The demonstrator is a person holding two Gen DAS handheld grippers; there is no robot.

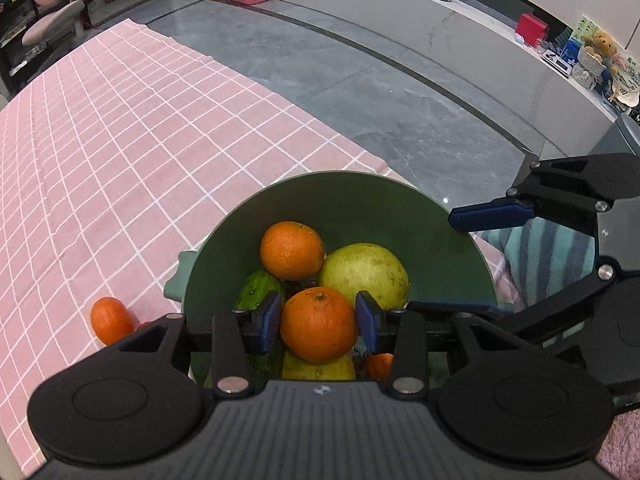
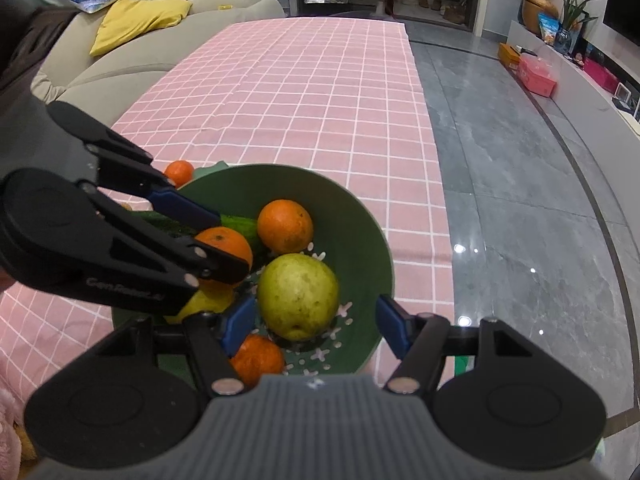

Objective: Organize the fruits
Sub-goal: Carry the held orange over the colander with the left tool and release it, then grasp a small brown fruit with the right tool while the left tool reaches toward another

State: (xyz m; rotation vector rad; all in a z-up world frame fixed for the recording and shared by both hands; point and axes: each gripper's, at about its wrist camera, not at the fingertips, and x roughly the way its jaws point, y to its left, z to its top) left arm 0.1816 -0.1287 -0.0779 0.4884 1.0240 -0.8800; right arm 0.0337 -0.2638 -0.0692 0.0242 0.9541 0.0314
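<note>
A green bowl (image 1: 432, 224) on the pink checked cloth holds oranges, a yellow-green guava (image 1: 368, 274), a cucumber (image 1: 256, 292) and a yellow fruit. My left gripper (image 1: 318, 322) is over the bowl with its blue pads against an orange (image 1: 318, 324), holding it. It also shows in the right wrist view (image 2: 218, 246), on the same orange (image 2: 228, 242). My right gripper (image 2: 316, 326) is open, its fingers astride the bowl's near rim (image 2: 372, 280) with the guava (image 2: 298, 296) between them. Another orange (image 1: 110, 318) lies on the cloth left of the bowl.
The pink cloth (image 1: 120, 160) covers the table to the left and beyond. Grey tiled floor (image 1: 380, 92) lies past its edge. A striped towel (image 1: 548, 252) sits right of the bowl. A sofa (image 2: 120, 48) stands along the table's far left.
</note>
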